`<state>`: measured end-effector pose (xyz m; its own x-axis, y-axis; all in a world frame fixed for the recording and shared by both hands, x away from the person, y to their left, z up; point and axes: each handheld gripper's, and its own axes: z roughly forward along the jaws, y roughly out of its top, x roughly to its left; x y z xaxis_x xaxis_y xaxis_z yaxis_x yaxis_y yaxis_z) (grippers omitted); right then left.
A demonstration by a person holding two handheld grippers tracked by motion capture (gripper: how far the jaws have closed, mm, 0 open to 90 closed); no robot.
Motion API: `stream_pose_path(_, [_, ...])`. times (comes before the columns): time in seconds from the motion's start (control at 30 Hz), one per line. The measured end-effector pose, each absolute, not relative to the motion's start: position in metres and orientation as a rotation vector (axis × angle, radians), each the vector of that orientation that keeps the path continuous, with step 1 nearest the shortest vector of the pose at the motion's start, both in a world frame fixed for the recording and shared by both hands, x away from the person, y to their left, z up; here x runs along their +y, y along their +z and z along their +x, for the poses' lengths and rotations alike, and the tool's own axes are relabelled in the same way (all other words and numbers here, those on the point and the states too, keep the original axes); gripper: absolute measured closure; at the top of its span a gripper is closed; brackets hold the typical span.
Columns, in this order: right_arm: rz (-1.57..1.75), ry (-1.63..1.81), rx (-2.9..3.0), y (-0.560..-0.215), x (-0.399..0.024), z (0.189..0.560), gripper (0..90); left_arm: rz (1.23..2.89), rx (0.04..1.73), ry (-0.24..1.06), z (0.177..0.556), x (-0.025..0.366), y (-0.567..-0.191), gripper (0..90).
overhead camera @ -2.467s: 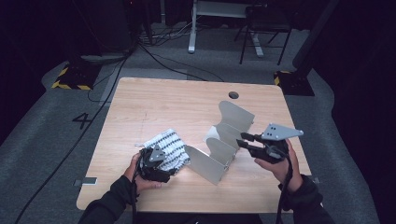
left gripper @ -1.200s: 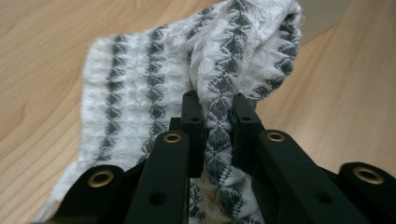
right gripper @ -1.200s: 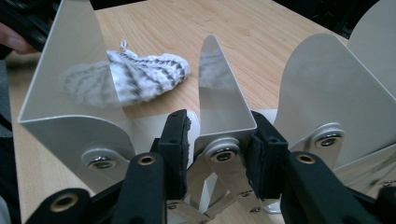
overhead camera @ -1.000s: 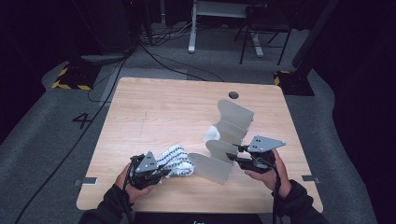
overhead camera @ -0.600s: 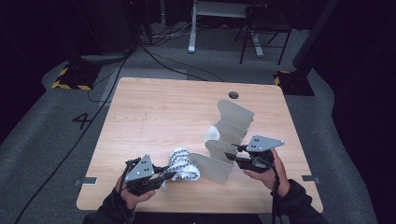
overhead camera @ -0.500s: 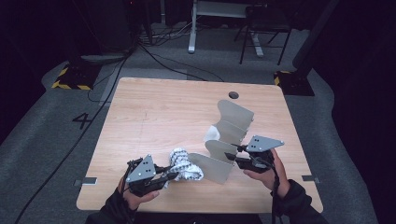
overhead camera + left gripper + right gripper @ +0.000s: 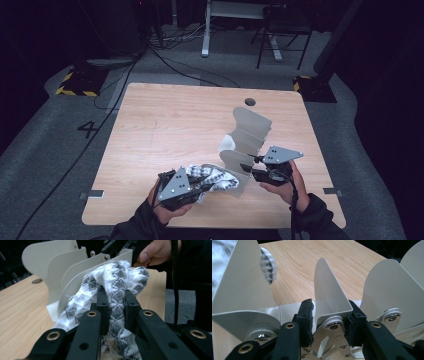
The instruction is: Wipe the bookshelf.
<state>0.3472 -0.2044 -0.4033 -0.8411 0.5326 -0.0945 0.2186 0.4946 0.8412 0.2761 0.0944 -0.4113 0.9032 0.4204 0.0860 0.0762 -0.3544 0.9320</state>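
At the table's (image 7: pixel 165 125) near edge, a patterned cloth (image 7: pixel 214 178) is clamped in the left gripper (image 7: pixel 192 189) against the rack (image 7: pixel 248 134). A rack divider (image 7: pixel 329 296) is gripped by the right gripper (image 7: pixel 252 170).

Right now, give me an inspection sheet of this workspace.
Surface: wooden table, round hole near far edge.
Job's things: patterned cloth bunched against the white divider rack.
Clutter: nothing seen.
Grippers: left claw shut on the cloth; right claw clamps one rack divider's base.
Cables: black cables across the floor beyond the table.
Surroundings: grey carpet, hazard-striped block, chair behind.
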Motion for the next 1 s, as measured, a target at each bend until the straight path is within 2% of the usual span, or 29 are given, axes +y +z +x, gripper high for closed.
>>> stream_pose_path(0.3, [0.627, 1.277, 2.407, -0.405, -0.202, 0.349, 62.8, 1.981, 0.285, 0.335, 0.286, 0.05, -0.431, 79.5])
stream_pose_path(0.5, [0.62, 1.275, 2.412, -0.405, -0.203, 0.348, 62.6, 2.14, 0.233, 0.3, 0.291, 0.031, -0.462, 79.5])
stream_pose_path(0.57, [0.616, 1.275, 2.413, -0.405, -0.203, 0.348, 62.5, 2.188, 0.268, 0.253, 0.296, 0.032, -0.475, 79.5])
stream_pose_path(0.67, [0.612, 1.281, 2.418, -0.405, -0.204, 0.348, 62.4, 2.255, 0.303, 0.268, 0.303, 0.038, -0.487, 79.5])
stream_pose_path(0.8, [0.61, 1.283, 2.421, -0.405, -0.205, 0.349, 61.8, 2.255, 0.371, 0.276, 0.308, 0.049, -0.486, 79.3])
stream_pose_path(1.0, [0.607, 1.285, 2.42, -0.406, -0.205, 0.349, 61.8, 2.168, 0.472, 0.363, 0.308, 0.081, -0.469, 79.1])
